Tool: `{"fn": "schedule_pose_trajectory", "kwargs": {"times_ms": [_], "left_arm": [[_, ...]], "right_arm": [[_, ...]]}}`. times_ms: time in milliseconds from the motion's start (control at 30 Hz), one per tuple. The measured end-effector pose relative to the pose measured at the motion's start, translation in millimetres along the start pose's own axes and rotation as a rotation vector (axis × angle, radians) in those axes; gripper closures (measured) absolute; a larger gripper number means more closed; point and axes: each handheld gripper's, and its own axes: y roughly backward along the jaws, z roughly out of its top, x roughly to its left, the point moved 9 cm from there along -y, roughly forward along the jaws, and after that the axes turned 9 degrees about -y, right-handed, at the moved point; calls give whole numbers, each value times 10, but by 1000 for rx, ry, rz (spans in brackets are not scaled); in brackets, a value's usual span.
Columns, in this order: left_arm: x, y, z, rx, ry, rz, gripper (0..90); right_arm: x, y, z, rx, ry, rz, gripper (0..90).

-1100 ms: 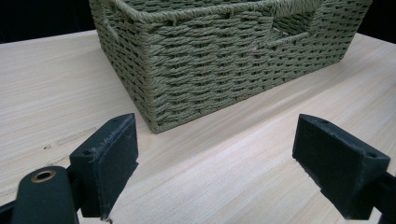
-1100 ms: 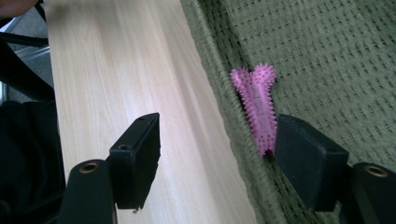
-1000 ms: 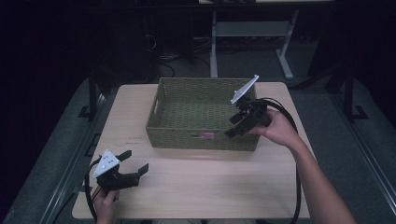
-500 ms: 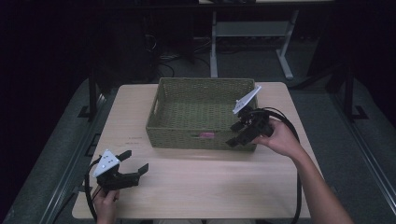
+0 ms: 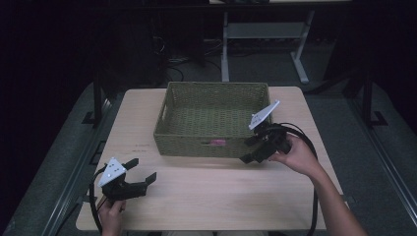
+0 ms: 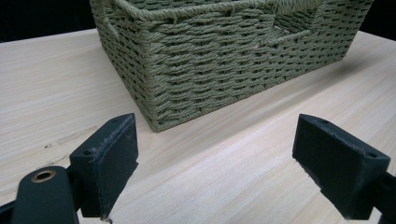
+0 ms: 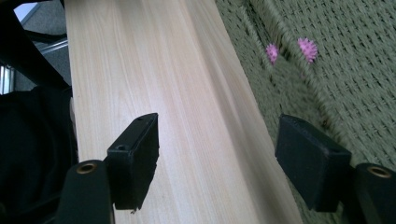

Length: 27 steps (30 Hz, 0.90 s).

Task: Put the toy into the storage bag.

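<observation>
Both pairs of jaws stand wide and hold nothing. From the high view, your left gripper (image 5: 135, 179) sits low over the near left part of the counter (image 5: 221, 191), well apart from the woven basket (image 5: 212, 118), which stands toward the far middle of the top; your right gripper (image 5: 255, 150) hangs just beside the basket's near right corner, tilted down toward its front wall, where a small pink tag (image 5: 217, 142) shows. In the left gripper view, your left gripper (image 6: 215, 161) has its jaws spread well apart over bare wood, looking straight at the basket's (image 6: 219, 60) near corner, with a handle slot cut in the wall to the right of it. In the right gripper view, your right gripper (image 7: 217, 161) is just as wide — one jaw over the counter (image 7: 154, 93), the other over the basket's (image 7: 345, 74) weave, with two blurred pink tufts (image 7: 307, 47) on the wall ahead. Judging by the weave, the basket looks empty, so expect it to be light and fairly stiff, though the rope wall may give a little under a pinch — its rough surface should not slip. Your surest hold is probably the thick rim or the handle slots, one gripper to each side.
</observation>
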Motion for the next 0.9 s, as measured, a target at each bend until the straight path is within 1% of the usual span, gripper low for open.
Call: {"fn": "schedule_pose_trajectory", "kwargs": {"times_ms": [33, 200, 367, 600, 667, 767, 900], "left_arm": [[0, 0, 0, 0, 0, 0, 138], [-11, -2, -2, 3, -5, -2, 138], [-12, -3, -2, 3, -6, -1, 139], [-10, -5, -2, 3, -3, 0, 138], [-11, -7, -2, 5, -9, -1, 138], [-15, -6, -2, 4, -8, 0, 138], [-11, -8, 0, 2, -4, -2, 138]], "right_arm": [[14, -13, -38, 1, -5, 0, 300], [26, -28, -107, 0, -8, -1, 294], [35, -79, -220, -4, -22, 9, 293], [46, -125, -302, -4, -32, 16, 290], [53, -143, -347, -3, -34, 19, 289], [51, -146, -371, -5, -33, 14, 289], [43, -156, -456, -5, -49, 9, 286]]}}
